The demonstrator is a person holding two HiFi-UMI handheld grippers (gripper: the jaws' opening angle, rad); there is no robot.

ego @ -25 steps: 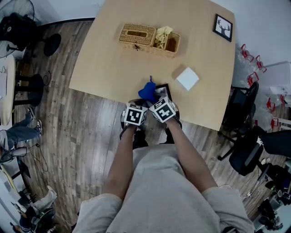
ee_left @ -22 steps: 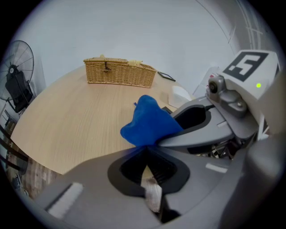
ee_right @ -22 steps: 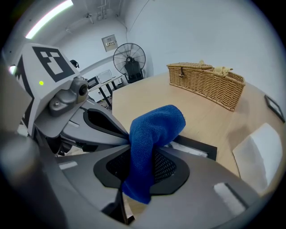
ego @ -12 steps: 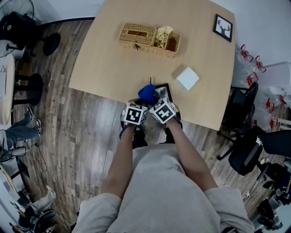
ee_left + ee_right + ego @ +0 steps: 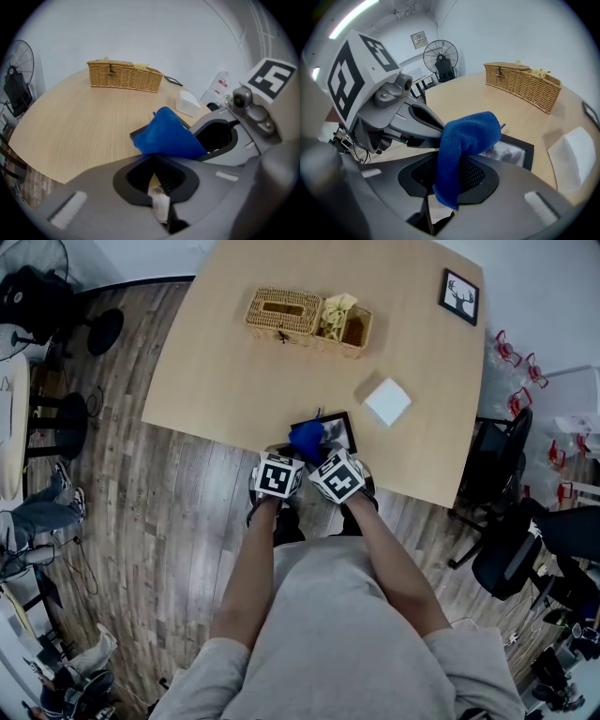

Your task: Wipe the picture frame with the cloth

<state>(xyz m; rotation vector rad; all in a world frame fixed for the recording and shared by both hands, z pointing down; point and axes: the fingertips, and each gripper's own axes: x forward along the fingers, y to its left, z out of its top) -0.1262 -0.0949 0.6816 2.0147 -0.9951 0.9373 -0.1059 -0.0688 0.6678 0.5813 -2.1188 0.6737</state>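
Observation:
A black picture frame (image 5: 340, 433) lies flat near the table's front edge. A blue cloth (image 5: 307, 437) rests on its left part. My right gripper (image 5: 320, 450) is shut on the cloth (image 5: 468, 136), which bunches above the jaws and hangs down through them, over the frame (image 5: 513, 152). My left gripper (image 5: 292, 450) is shut, its tips (image 5: 152, 158) just under the cloth (image 5: 166, 136) by the frame's near corner (image 5: 136, 134). Whether they touch the frame is hidden. The two grippers are side by side, almost touching.
A wicker basket (image 5: 307, 321) with yellowish contents stands mid-table. A white box (image 5: 386, 401) sits just right of the frame. A second small framed picture (image 5: 459, 296) lies at the far right corner. The table edge (image 5: 216, 432) is right below the grippers; office chairs (image 5: 506, 521) stand at right.
The cloth has slid a little right and toward me, uncovering more of the frame's left side. The right gripper shifted slightly with it. The left gripper has hardly moved.

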